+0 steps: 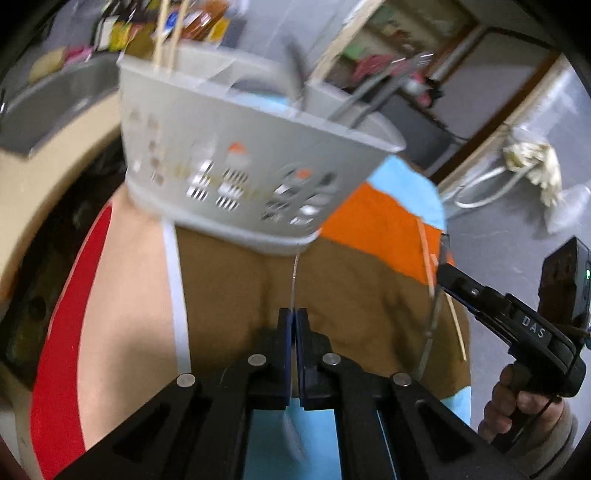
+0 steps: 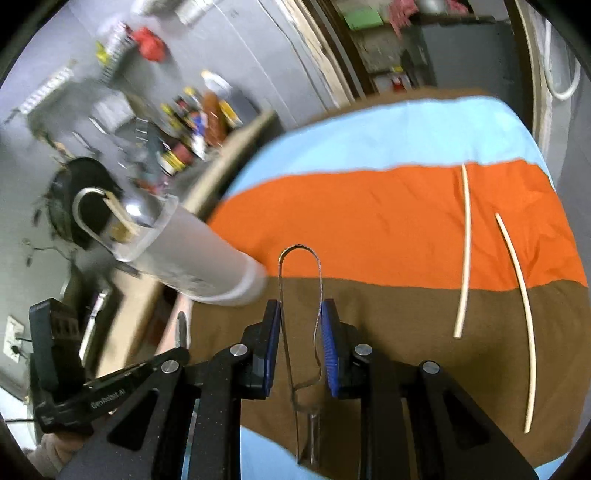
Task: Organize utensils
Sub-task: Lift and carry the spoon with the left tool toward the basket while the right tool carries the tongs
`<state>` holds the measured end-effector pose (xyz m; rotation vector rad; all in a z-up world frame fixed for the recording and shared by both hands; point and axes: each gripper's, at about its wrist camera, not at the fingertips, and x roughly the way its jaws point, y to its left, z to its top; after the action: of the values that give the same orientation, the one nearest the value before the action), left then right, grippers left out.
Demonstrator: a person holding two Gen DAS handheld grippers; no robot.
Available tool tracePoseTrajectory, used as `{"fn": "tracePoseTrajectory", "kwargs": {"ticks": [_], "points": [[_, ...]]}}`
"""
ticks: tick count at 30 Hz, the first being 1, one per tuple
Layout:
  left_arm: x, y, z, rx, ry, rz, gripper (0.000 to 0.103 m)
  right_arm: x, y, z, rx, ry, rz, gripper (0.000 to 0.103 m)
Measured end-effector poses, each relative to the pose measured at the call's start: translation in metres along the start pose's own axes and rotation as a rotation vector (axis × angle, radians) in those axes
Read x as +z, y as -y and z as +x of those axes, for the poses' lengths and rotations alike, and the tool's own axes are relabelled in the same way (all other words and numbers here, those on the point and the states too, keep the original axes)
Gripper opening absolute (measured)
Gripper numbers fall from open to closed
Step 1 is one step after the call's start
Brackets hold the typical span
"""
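Tongs (image 2: pixel 299 314) pinched in right gripper (image 2: pixel 300 325), left gripper (image 1: pixel 293 325) clamping a thin utensil edge-on; both bound for caddy (image 1: pixel 236 155).

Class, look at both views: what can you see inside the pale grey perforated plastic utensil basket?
Rising from the pale grey perforated plastic utensil basket: two pale wooden chopsticks, blurred grey metal handles, and a looped metal tong. Their lower ends and the basket's floor are hidden by its walls.
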<state>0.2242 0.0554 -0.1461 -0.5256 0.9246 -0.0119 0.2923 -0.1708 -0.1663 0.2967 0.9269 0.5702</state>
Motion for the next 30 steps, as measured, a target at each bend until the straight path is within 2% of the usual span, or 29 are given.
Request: {"fn": "tracePoseTrajectory", "kwargs": {"ticks": [3,7,12,16,23,30], "points": [[-0.001,0.005,-0.005,-0.032,0.024,0.046,0.002,-0.004,-0.013,-0.006,-0.007,0.030,-0.036,0.020],[0.001,0.007,-0.006,-0.061,0.024,0.060,0.002,-0.009,-0.014,-0.010,-0.008,0.041,-0.011,0.020],[0.011,0.011,-0.032,-0.090,0.115,0.107,0.002,-0.009,-0.028,-0.024,0.021,0.116,-0.025,0.019],[0.026,0.010,-0.052,-0.120,0.191,0.120,0.002,0.000,-0.045,-0.041,0.045,0.209,-0.065,0.019],[0.061,0.002,-0.084,-0.168,0.312,0.124,0.002,0.023,-0.087,-0.064,0.035,0.343,-0.165,0.019],[0.101,-0.010,-0.116,-0.193,0.412,0.128,0.002,0.045,-0.125,-0.092,0.058,0.411,-0.221,0.019]]}}
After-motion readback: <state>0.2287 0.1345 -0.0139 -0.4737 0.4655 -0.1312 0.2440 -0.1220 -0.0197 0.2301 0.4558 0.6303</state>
